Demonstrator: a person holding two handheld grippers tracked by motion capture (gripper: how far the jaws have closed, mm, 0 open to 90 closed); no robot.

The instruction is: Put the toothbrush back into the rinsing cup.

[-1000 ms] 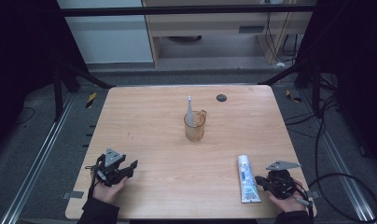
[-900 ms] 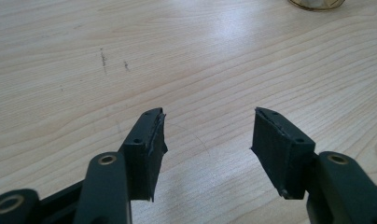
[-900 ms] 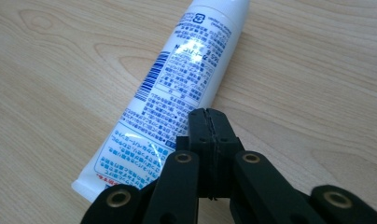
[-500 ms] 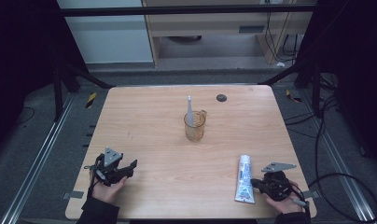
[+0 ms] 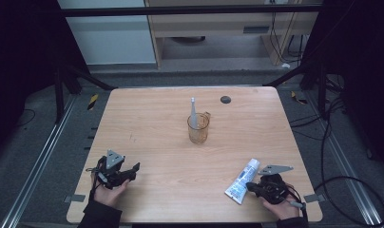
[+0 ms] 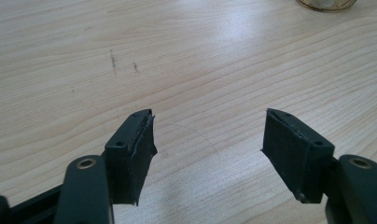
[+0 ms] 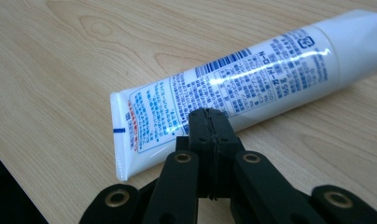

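A white toothpaste tube lies slanted near the table's front right, cap end away from me. My right gripper is shut with nothing between its pads, and its tips are against the tube's side near the crimped end. An amber cup stands mid-table with a white toothbrush upright in it. At the front left my left gripper lies low over bare wood. Its jaws have just been opening and hold nothing.
A small dark disc lies at the far side of the wooden table. The table's front edge runs just below both hands. Dark floor, rails and cables surround the table.
The right gripper has crept left against the tube, and the tube's near end has swung left so it lies slanted. The left jaws stand wider apart.
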